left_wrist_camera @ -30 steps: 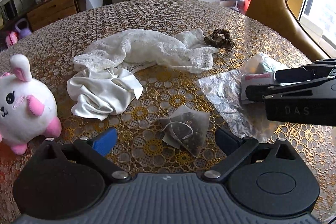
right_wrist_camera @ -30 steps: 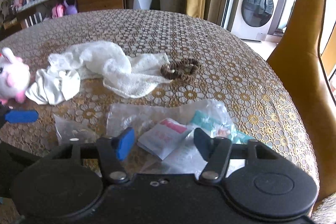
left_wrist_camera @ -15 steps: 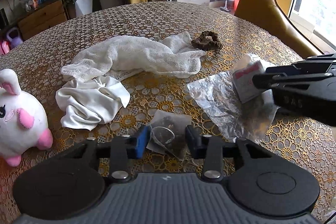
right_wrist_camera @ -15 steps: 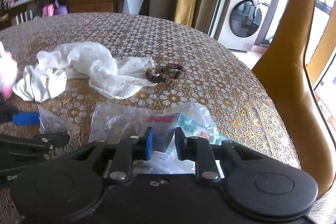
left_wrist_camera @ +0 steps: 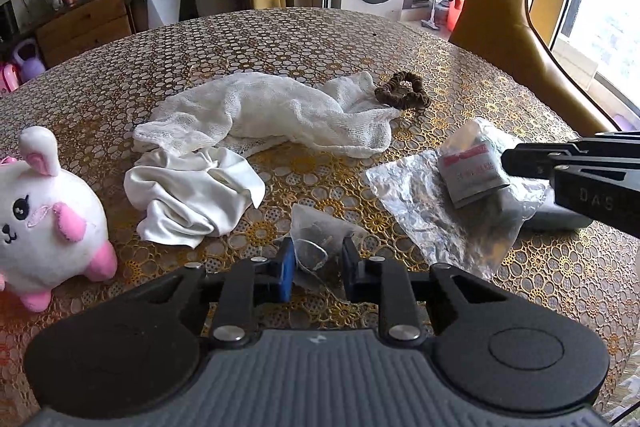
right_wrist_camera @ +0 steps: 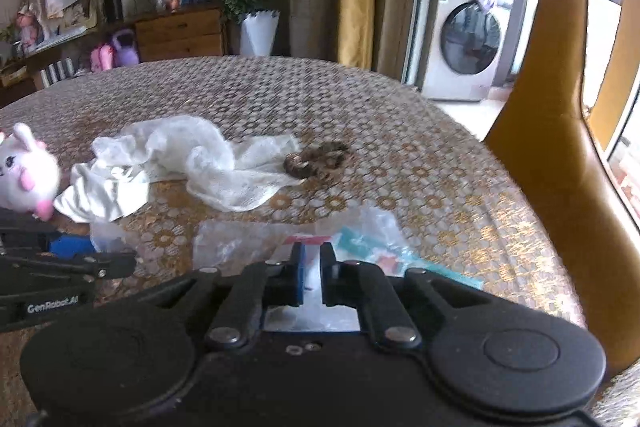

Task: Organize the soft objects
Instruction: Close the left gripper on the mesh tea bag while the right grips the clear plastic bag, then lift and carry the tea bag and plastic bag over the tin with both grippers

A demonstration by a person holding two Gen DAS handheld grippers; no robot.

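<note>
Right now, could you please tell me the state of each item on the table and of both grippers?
left gripper: just closed on the tea bag
right gripper: just closed on the plastic bag
gauze cloth: crumpled, flat
white cloth: bunched
scrunchie: lying loose
plush toy: untouched

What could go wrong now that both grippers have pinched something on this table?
The left gripper pinches only a corner of the small mesh tea bag, so it may slip out. The right gripper grips a packet through the crinkly clear bag; lifting could drag or spill it.
</note>
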